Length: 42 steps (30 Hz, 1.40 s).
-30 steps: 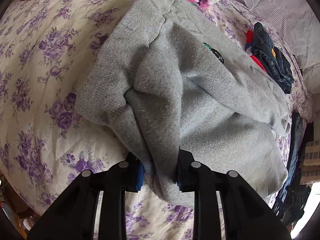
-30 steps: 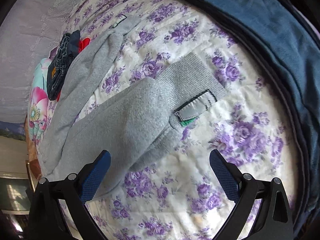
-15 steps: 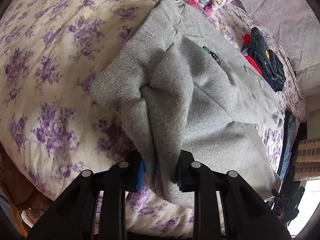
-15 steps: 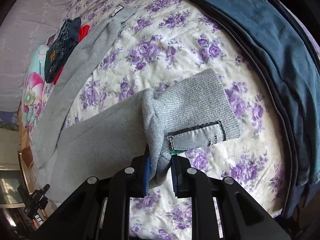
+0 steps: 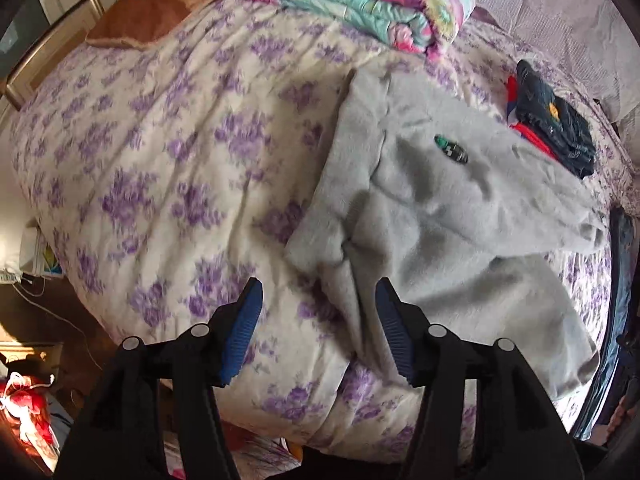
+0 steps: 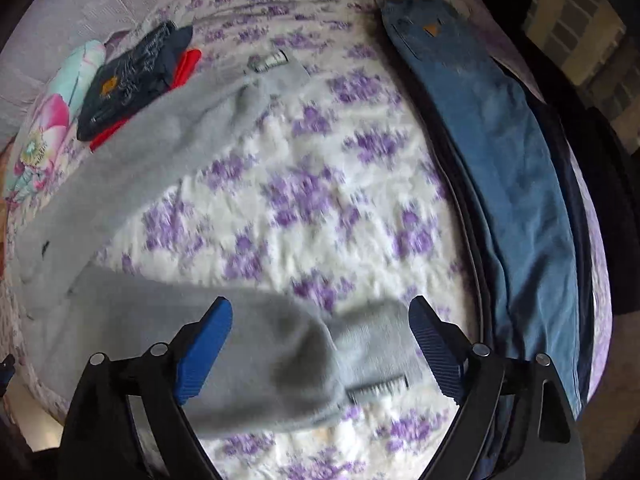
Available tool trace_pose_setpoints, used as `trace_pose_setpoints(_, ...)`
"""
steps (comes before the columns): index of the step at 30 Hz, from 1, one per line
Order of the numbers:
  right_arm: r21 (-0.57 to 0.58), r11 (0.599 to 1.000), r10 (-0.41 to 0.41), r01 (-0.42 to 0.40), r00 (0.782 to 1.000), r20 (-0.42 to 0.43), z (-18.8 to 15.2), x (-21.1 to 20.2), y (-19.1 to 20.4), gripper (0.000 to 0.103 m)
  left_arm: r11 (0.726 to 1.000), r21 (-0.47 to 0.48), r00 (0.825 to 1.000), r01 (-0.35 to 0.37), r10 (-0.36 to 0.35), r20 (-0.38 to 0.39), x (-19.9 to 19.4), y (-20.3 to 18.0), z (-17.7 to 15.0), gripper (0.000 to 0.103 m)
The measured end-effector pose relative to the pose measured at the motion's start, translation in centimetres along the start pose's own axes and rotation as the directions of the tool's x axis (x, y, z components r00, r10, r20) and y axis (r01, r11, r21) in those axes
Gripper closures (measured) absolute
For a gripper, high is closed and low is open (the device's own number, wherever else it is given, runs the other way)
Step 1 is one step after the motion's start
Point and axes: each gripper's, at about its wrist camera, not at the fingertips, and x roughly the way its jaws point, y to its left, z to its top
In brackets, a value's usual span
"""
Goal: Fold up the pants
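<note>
Grey sweatpants (image 5: 440, 220) lie crumpled on the floral bedspread (image 5: 160, 160), waist end toward the left wrist view, with a small dark label on the seat. My left gripper (image 5: 320, 320) hovers above the waist edge. Its jaws are opening and the blue pads stand clear of the cloth, whose edge lies below the right-hand pad. In the right wrist view, one grey leg (image 6: 160, 152) runs to the far left. The other leg's cuff (image 6: 304, 364) lies under my right gripper (image 6: 320, 350), whose jaws are opening wide with the pads off the fabric.
Folded dark jeans on a red garment (image 5: 552, 136) sit beyond the sweatpants. A rolled floral blanket (image 5: 360, 4) and a brown pillow (image 5: 140, 20) lie at the head. Blue jeans (image 6: 500, 160) stretch along the bed's right side. The bed's edge (image 5: 280, 420) drops away close below the left gripper.
Half a second ago both grippers were shut on grey fabric. Both have let go, spread their fingers and risen, and the cloth has dropped back onto the bed.
</note>
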Motion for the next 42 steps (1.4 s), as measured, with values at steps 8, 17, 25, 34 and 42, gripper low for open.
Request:
trace_pose_setpoints(8,0.046,0.992,0.116,-0.115,0.993,-0.018,15.5,12.3,5.1,0.015,0.994,0.081,0.996,0.077,-0.073,-0.049,7.4,-7.8,10.5,0.046)
trace_pose_setpoints(17,0.062,0.989,0.139,-0.136,0.99,-0.036,16.1,12.8,5.8,0.089,0.979,0.199,0.989,-0.036,0.063,-0.132,14.5,-11.1,11.3,0.049)
trace_pose_setpoints(25,0.051,0.995,0.089,-0.087,0.996,-0.025,13.7,15.3,5.9,0.059,0.969,0.242,0.985,-0.05,0.088,-0.149,16.0,-12.7,11.0,0.04)
trace_pose_setpoints(34,-0.175,0.98,0.095,-0.09,0.995,0.02,9.6,5.7,10.1,0.027,0.864,0.503,0.997,0.033,0.009,-0.082,10.0,-13.4,15.1,0.02)
trace_pose_setpoints(42,-0.249,0.959,0.139,-0.136,0.99,-0.008,5.4,2.2,11.2,0.027,0.735,0.652,0.968,0.186,-0.025,-0.248,15.1,-14.4,18.9,0.025)
